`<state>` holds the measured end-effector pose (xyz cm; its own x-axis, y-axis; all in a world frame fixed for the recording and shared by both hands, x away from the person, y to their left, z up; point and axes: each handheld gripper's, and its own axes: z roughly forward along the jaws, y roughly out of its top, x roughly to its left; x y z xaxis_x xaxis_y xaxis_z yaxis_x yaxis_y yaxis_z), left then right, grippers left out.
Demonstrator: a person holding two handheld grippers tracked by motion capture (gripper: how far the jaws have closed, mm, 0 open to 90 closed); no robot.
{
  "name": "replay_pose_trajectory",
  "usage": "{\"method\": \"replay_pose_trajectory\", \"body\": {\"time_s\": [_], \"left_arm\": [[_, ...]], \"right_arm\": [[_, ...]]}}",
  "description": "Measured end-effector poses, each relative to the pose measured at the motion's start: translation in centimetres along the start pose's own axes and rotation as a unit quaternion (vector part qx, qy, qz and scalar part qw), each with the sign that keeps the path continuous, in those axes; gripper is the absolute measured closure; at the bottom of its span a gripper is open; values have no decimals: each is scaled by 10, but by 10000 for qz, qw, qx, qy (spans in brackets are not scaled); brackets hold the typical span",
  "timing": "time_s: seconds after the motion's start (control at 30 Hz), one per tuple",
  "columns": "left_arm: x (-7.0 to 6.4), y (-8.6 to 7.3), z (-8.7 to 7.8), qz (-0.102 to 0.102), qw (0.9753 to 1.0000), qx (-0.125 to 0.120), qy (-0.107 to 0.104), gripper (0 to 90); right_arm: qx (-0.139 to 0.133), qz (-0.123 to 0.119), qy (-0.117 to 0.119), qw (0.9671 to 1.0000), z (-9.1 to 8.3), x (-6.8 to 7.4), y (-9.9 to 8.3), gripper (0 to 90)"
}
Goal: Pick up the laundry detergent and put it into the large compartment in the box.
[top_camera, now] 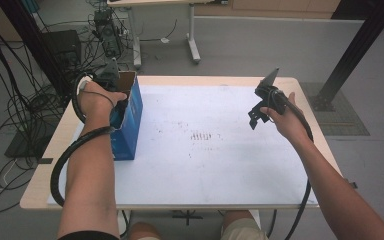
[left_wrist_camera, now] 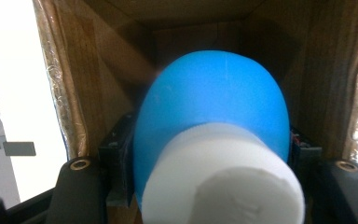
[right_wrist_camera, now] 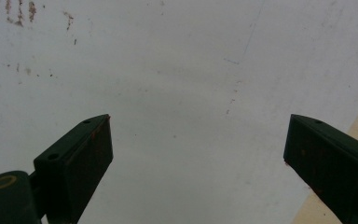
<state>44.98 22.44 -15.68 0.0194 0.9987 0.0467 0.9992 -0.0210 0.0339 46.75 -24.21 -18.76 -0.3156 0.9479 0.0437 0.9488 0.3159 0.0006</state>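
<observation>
Left tool (top_camera: 114, 92), at the upper left of the high view, reaches into the open top of a blue cardboard box (top_camera: 130, 125) that stands on the left side of the counter (top_camera: 220, 165). In the left gripper view its jaws are closed on a blue bottle with a white cap (left_wrist_camera: 214, 140), the cap toward the camera at the bottom centre and the brown inner walls of the box on all sides. So the bottle is inside the box and gripped; whether it rests on the box floor cannot be told.

Right tool (top_camera: 260, 112), at the upper right of the high view, hangs above the bare white sheet with its jaws wide apart and nothing between them, as the right gripper view shows.

As a judgement, the work with the bottle is mid-way: the bottle sits within the box, but the grip is not yet released, and the left tool is not yet out of the box. The right tool has no part in this step.
</observation>
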Motion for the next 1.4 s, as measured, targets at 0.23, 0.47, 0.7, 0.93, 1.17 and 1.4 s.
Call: {"method": "replay_pose_trajectory", "body": {"time_s": [0.23, 0.47, 0.7, 0.93, 1.17, 1.4], "left_arm": [[-1, -1, 0, -9, 10000, -9, 3, 366], [-1, 0, 0, 18, 10000, -2, 16, 366], [-3, 0, 0, 8, 10000, -6, 26, 365], [-4, 0, 0, 31, 10000, -3, 39, 366], [-3, -1, 0, 44, 10000, -4, 35, 365], [-5, 0, 0, 42, 10000, -6, 45, 366]], "right_arm": [[-10, 27, 18, 10000, 0, -1, -1, 80], [-3, 30, 28, 10000, 1, -1, -1, 80], [-47, 46, 40, 10000, -1, -2, -2, 80], [-42, 24, 51, 10000, -1, -1, -2, 80], [-44, 12, 57, 10000, -1, 0, -2, 80], [-46, 31, 50, 10000, -2, -1, -3, 80]]}}
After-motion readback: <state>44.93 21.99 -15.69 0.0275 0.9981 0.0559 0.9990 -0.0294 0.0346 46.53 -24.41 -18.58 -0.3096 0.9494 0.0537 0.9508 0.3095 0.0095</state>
